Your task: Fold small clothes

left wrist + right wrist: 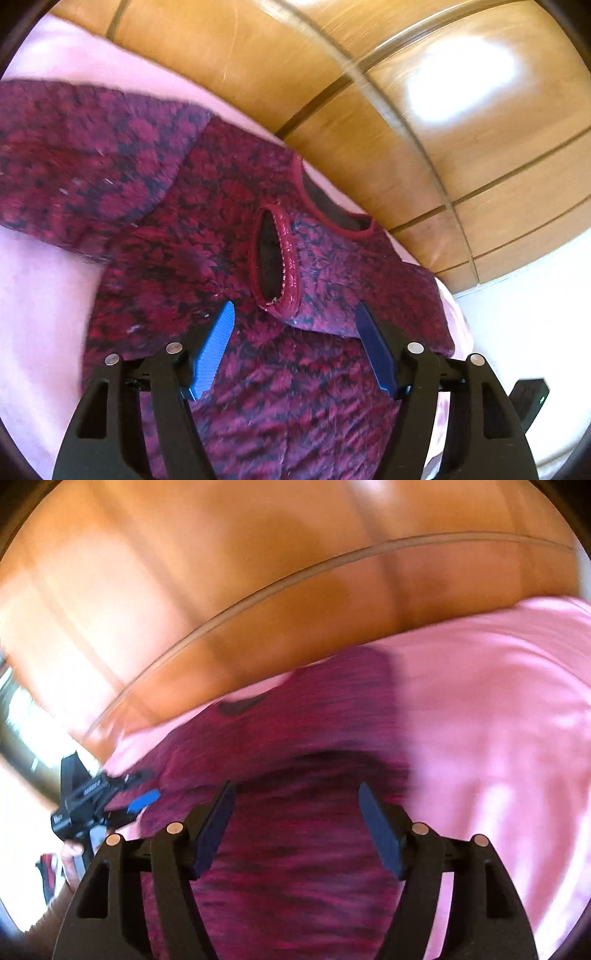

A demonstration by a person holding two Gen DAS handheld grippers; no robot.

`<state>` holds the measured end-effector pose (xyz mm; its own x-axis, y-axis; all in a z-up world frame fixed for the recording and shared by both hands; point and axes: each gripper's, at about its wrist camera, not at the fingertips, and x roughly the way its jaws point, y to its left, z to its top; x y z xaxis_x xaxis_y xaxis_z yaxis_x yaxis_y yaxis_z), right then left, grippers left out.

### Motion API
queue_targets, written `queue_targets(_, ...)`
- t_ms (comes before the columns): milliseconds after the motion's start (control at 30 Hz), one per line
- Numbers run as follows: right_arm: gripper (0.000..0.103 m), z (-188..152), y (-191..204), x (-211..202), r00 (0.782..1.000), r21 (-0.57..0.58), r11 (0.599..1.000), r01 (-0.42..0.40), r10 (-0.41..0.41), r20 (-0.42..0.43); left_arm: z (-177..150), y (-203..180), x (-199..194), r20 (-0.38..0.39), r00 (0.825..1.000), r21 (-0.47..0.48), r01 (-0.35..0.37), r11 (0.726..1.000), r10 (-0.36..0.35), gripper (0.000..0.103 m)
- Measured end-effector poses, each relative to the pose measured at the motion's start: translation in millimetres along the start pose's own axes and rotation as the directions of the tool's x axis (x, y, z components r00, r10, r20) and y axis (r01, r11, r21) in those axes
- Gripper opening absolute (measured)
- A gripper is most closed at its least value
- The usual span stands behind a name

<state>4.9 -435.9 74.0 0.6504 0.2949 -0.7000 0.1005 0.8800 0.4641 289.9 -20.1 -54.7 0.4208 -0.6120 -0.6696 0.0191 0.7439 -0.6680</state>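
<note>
Wood-panelled headboard point(369, 110) fills the far side, glossy orange-brown with dark grooves; pink sheet point(33, 295) covers the bed below it. Sweater point(184, 258) lies flat on the sheet, taking most of the near and middle area: fuzzy knit, crimson with a dark blotchy pattern, red trimmed neckline at the far right by the headboard. Long axis of the body runs near to far, neck end away, tilted to the right. One sleeve spreads out far left; the other is folded in over the chest, cuff opening point(273, 258) facing near, dark inside, red ribbed edge. Left gripper point(295, 310) hovers over the body just near the cuff, blue fingers point(216, 350) spread wide, gripping nothing. Right gripper point(295, 790) is over the sweater's near part, dark fingers point(380, 834) wide apart, also clasping nothing. Right view is heavily motion-blurred, sweater detail unreadable.
</note>
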Motion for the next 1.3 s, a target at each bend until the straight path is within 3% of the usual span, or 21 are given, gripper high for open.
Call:
queue_targets(67,0.060,2.7,-28.8,-10.0,0.999,0.077,0.996,0.040,-0.042,0.025,3.9,-3.9,13.6,-0.009,1.000,0.003,-0.020,1.000,0.020,0.061)
queue_targets(133,0.056,7.0,-45.5,-12.5,0.997,0.119,0.991,0.060,-0.065,0.036,8.0,-11.5,22.8,-0.018,0.997,0.041,-0.070,0.997,0.070,0.028)
queue_targets(233,0.048,20.1,-47.0,-3.5,0.997,0.129,0.990,0.063,-0.069,0.045,15.2,-21.4,21.8,0.014,0.993,0.087,-0.116,0.989,0.115,0.011)
queue_targets(433,0.040,29.9,-18.0,42.7,0.998,0.058,0.997,0.055,-0.054,-0.012,27.4,-30.7,-10.3,0.134,0.981,0.145,-0.157,0.977,0.138,0.010)
queue_targets(500,0.039,25.2,-8.6,63.4,0.993,0.006,0.994,0.112,-0.111,-0.048,27.5,-25.4,-16.6,0.156,0.973,0.147,-0.196,0.970,0.173,0.010)
queue_targets(700,0.039,12.0,-4.6,96.9,0.975,-0.059,0.979,0.198,-0.202,-0.095,17.1,7.4,5.4,0.090,0.953,0.155,-0.301,0.941,0.290,0.010)
queue_targets(900,0.040,33.6,17.8,78.6,0.981,-0.077,0.980,0.182,-0.186,-0.048,13.2,25.8,3.0,0.090,0.961,0.112,-0.269,0.957,0.260,0.010)
queue_targets(967,0.047,43.3,31.5,85.8,0.981,-0.106,0.976,0.191,-0.194,-0.024,11.6,22.2,-4.3,0.113,0.958,0.134,-0.279,0.951,0.265,0.010)
queue_targets(1033,0.047,50.2,40.1,102.3,0.978,-0.121,0.972,0.202,-0.208,-0.033,8.4,16.3,-12.5,0.145,0.953,0.167,-0.289,0.943,0.266,0.010)
queue_targets(1200,0.052,35.8,41.4,157.1,0.936,-0.209,0.921,0.328,-0.347,-0.061,9.9,18.1,-6.8,0.147,0.938,0.183,-0.337,0.924,0.313,0.010)
queue_targets(1300,0.053,16.1,52.8,162.1,0.910,-0.285,0.868,0.407,-0.411,0.050,4.2,29.5,0.6,0.143,0.942,0.167,-0.325,0.931,0.303,0.010)
